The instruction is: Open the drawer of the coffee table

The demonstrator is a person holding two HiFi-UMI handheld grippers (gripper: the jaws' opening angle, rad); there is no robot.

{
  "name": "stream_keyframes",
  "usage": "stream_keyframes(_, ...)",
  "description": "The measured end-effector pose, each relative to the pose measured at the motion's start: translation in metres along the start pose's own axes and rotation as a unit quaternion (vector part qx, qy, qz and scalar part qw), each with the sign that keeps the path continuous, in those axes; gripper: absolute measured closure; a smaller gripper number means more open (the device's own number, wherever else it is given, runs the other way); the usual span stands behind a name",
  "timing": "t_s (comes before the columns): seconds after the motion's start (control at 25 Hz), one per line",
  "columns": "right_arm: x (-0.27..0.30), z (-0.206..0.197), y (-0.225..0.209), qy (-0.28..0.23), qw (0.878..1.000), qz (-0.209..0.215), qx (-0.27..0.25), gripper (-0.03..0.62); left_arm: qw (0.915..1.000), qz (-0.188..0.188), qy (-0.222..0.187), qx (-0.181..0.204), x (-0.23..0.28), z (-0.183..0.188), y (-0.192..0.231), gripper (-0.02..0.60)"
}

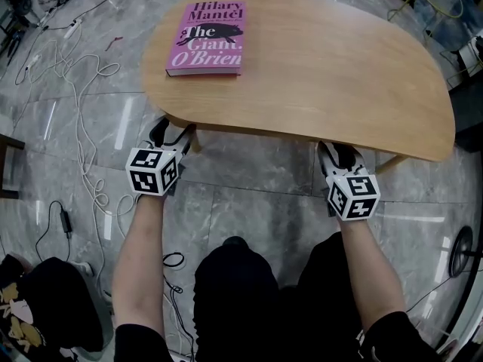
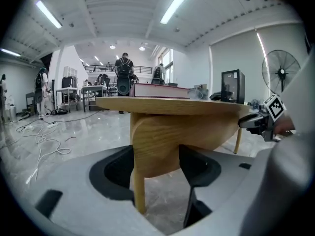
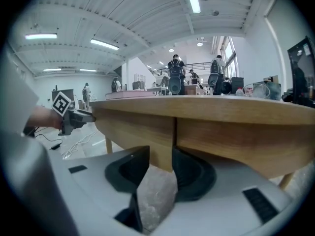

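Both hand-held grippers are reaching under the near edge of the wooden tabletop. On the left, pale cables are trailing across the grey floor. The left hand-held gripper is clenching the curved left end of the drawer front, with one dark pad lying against each side of the wood. Above it, a pink book is lying flat on the left part of the tabletop, near the far edge. The drawer front is sitting tucked beneath the tabletop, running between the two grippers and not sticking out past the edge in the head view. The right hand-held gripper is grasping the lower edge of the drawer front at its right end, just beside a vertical seam in the wood.
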State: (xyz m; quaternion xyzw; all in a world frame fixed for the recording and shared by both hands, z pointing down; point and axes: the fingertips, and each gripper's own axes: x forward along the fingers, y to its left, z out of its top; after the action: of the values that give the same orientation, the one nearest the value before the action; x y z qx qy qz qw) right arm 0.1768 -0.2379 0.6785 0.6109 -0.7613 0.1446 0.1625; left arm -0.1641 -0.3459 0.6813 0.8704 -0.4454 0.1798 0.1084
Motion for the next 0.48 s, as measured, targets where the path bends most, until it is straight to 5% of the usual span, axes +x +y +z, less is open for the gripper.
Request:
stream_keyframes(0.32, -0.0028, -0.0003, 0.0064, -0.004, 1.000, 0.024, 0.000, 0.431, 0.9997, -0.001, -0.001, -0.024, -0.0032, 0.0007, -0.0016, 0.302)
stream_keyframes(0.48, -0.0016, -0.0030, 0.0025, 0.007, 1.000, 0.014, -0.022, 0.430, 1.0000, 0.001, 0.007, 0.006, -0.0033, 0.0001, 0.0013, 0.327)
